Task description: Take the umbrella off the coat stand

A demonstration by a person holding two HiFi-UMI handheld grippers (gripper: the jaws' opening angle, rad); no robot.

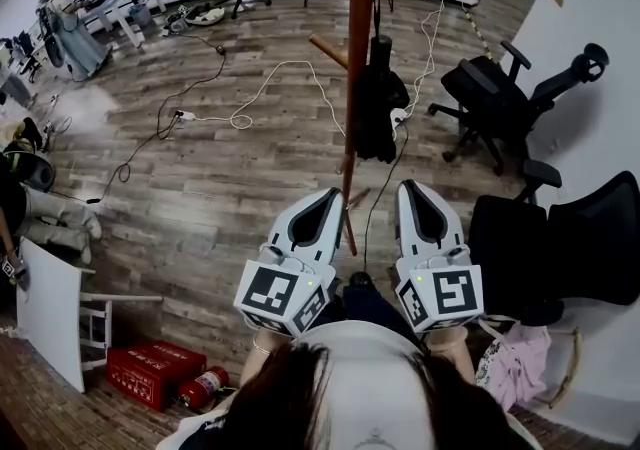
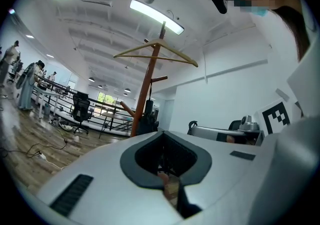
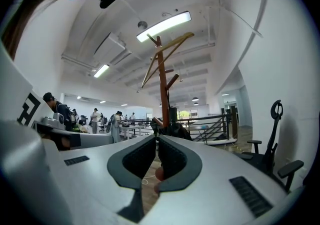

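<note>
**Umbrella [image 1: 378, 108] hanging on a coat stand [image 1: 357, 58]**

Wooden floor [image 1: 230, 178] stretches ahead of the left tool [image 1: 333, 195] and right tool [image 1: 408, 186]. The tall wooden coat stand rises just ahead, in line with the gap between them. A black office chair [image 1: 495, 98] sits beyond the right tool, off to its right. The folded black umbrella hangs on the stand, touching neither tool. Both tools point level, side by side, jaws closed together and holding nothing.

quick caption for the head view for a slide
Left gripper and right gripper, jaws shut and empty, face the black umbrella hanging on a wooden coat stand.
</note>
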